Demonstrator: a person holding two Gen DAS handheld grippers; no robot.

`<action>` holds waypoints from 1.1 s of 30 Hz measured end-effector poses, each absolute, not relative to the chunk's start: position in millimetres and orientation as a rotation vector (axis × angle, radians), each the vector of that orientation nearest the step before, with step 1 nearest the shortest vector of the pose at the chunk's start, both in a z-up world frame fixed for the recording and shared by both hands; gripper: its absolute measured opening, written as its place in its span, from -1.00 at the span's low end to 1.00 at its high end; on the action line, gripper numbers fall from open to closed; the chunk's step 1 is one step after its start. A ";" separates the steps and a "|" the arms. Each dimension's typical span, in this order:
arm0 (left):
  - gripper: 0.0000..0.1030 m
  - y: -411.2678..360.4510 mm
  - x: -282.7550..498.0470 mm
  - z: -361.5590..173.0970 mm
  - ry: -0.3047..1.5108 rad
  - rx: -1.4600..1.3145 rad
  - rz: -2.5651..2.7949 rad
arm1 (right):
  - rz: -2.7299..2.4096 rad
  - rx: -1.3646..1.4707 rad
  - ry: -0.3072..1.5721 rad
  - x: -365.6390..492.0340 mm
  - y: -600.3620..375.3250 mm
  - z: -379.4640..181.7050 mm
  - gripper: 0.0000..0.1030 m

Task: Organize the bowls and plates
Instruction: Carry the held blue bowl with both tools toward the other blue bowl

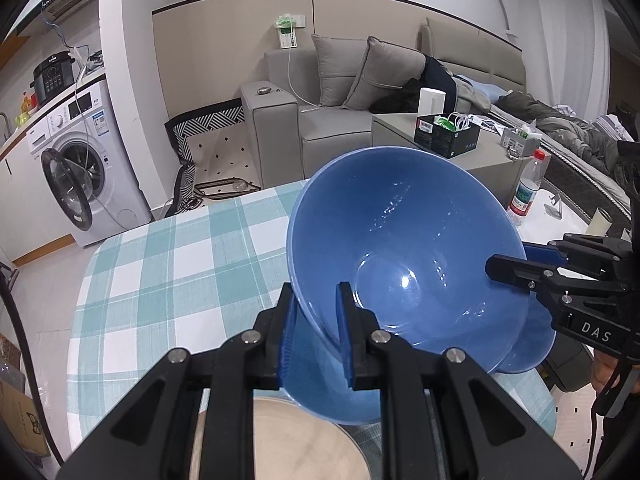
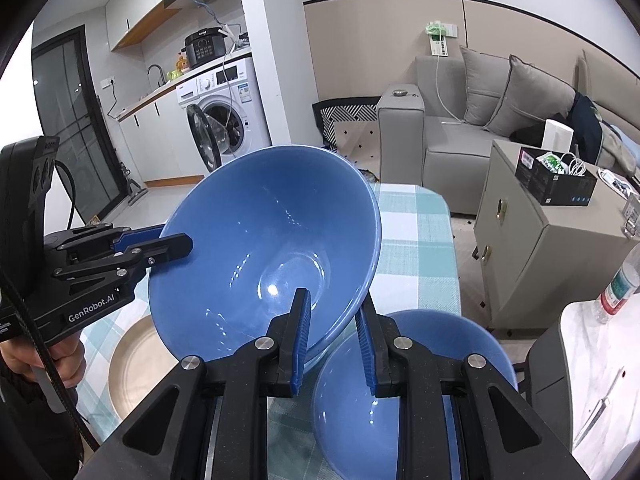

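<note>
Leftmost, at about nine o'clock in the left wrist view, a washing machine (image 1: 86,168) stands with its round door swung open, and the checked tablecloth (image 1: 168,264) spreads from there toward the centre. At six o'clock a beige plate (image 1: 304,444) lies on the cloth, partly hidden under the left gripper (image 1: 316,334). That gripper is clamped on the near rim of a blue bowl (image 1: 408,240): one blue pad sits inside the wall, the other outside, with the rim pinched between them. The bowl is tilted, its mouth facing the camera, and it fills the middle of the view, held above the table. At three o'clock the right gripper (image 1: 516,262) reaches in from the side and grips the bowl's opposite rim, its black finger lying over the inner wall. A plastic bottle (image 1: 528,186) with a red cap stands behind it at about two o'clock.

From the right wrist view the left gripper (image 2: 168,242) shows at nine o'clock, pinching the bowl's far rim, with a hand (image 2: 36,356) on its handle below. The right gripper (image 2: 334,340) at six o'clock is closed on the lower rim of the tilted bowl (image 2: 264,252). A second blue bowl (image 2: 424,380) sits on the cloth at five o'clock, directly under the raised one's edge.
</note>
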State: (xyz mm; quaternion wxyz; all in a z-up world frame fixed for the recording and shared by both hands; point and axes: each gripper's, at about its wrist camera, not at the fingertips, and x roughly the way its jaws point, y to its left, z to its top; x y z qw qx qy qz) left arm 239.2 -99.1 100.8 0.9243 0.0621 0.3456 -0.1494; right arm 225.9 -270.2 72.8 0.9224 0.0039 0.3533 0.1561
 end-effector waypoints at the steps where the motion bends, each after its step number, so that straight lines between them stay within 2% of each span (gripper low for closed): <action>1: -0.67 -98.1 239.1 99.2 0.713 0.126 -0.305 | 0.322 0.008 0.729 226.3 -268.1 71.6 -0.55; 33: -0.65 -76.5 249.1 41.8 0.819 0.099 -0.264 | 0.343 -0.047 0.846 249.0 -234.9 22.1 -0.55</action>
